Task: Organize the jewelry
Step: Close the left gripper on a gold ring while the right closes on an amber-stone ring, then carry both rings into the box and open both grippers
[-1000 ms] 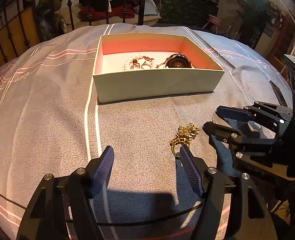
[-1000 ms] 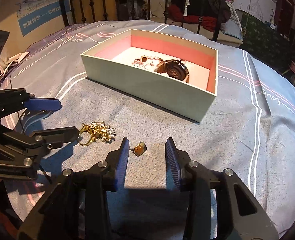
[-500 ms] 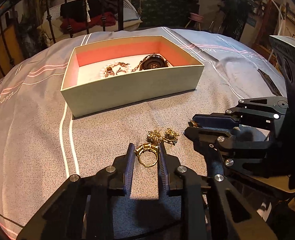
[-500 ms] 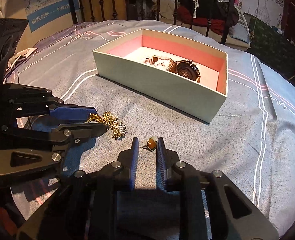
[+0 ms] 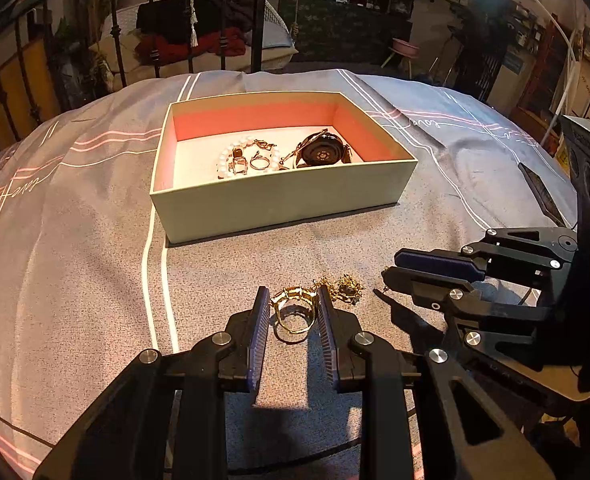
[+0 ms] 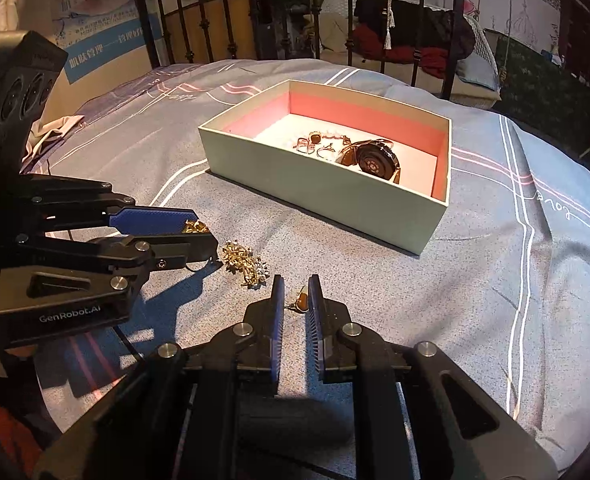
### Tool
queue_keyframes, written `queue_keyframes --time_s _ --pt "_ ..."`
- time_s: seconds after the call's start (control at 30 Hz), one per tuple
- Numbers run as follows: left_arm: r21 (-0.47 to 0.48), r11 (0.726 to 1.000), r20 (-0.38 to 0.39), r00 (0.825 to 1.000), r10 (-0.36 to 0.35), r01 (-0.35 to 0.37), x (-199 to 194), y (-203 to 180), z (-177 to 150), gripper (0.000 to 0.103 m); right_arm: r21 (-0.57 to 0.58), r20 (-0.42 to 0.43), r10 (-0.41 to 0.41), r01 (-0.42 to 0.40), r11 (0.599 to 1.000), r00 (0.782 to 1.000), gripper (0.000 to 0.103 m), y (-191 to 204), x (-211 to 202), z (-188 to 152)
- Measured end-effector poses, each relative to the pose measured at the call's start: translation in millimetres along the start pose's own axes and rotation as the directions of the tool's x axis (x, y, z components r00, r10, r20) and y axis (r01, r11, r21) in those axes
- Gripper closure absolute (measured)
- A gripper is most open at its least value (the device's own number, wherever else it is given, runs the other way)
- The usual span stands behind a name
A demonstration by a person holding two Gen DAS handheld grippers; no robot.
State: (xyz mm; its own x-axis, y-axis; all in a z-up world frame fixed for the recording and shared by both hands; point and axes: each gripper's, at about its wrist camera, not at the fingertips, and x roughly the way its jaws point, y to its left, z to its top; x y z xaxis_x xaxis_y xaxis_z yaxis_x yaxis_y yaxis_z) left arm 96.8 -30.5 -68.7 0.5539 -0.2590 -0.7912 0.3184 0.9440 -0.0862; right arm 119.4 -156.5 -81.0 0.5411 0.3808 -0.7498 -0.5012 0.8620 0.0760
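Note:
My left gripper (image 5: 293,300) is shut on a gold ring (image 5: 293,312) and holds it just above the bedspread; it also shows in the right wrist view (image 6: 199,236). A gold chain cluster (image 5: 345,285) lies beside it, also seen in the right wrist view (image 6: 245,264). My right gripper (image 6: 296,292) is shut on a small amber earring (image 6: 302,301); it shows in the left wrist view (image 5: 395,266). The open box (image 5: 279,200) with a pink lining holds a pearl bracelet (image 5: 225,158), rings and a black watch (image 5: 322,153).
The grey striped bedspread (image 5: 75,260) covers the bed. A black iron bedframe (image 5: 261,12) with clothes behind it stands beyond the box. The box also shows in the right wrist view (image 6: 335,200), ahead and slightly right.
Both grippers closed: the left on the gold ring, the right on the amber earring. Both have lifted slightly, and the box now sits farther ahead.

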Motion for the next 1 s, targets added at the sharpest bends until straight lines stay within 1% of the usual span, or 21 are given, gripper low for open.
queue_keyframes --time_s 0.13,0.2,0.27,0.33,0.4,0.43,0.53,0.73,1.0 --pt "0.001 1.0 -0.004 1.0 0.004 -0.004 0 1 -1 0.08 0.01 -0.04 -0.015 0.015 1.0 0.999 0.09 0 9 -3" --pt "0.0 1.0 -0.005 1.0 0.001 -0.001 0 2 -1 0.08 0.013 -0.048 -0.008 0.008 1.0 0.999 0.09 -2 12 -5" --pt "0.002 1.0 -0.005 1.0 -0.001 0.001 -1 1 -1 0.08 -0.006 -0.052 -0.018 0.017 1.0 0.999 0.09 1 12 -5" --pt "0.002 1.0 -0.004 1.0 -0.001 0.001 -1 1 -1 0.08 -0.04 -0.05 -0.045 0.043 0.998 0.998 0.092 6 11 -5" --pt "0.003 1.0 -0.004 1.0 0.0 0.0 -1 0 0 0.08 -0.039 -0.037 -0.05 0.049 0.998 0.998 0.092 6 9 -5" --pt "0.004 1.0 -0.004 1.0 0.001 -0.001 -2 0 -1 0.08 -0.028 -0.026 -0.048 0.047 0.998 0.999 0.097 5 7 -5" --pt "0.006 1.0 -0.004 1.0 0.004 -0.004 -2 0 -1 0.08 -0.01 -0.004 -0.03 0.03 1.0 1.0 0.097 1 1 -5" --pt "0.0 1.0 -0.002 1.0 0.006 -0.006 -4 2 0 0.08 -0.001 0.026 -0.024 0.025 1.0 0.999 0.097 -1 -8 -7" --pt "-0.005 1.0 0.011 1.0 0.006 -0.006 -8 4 5 0.08 0.068 0.08 -0.026 0.021 0.997 0.996 0.097 -20 -28 -7"
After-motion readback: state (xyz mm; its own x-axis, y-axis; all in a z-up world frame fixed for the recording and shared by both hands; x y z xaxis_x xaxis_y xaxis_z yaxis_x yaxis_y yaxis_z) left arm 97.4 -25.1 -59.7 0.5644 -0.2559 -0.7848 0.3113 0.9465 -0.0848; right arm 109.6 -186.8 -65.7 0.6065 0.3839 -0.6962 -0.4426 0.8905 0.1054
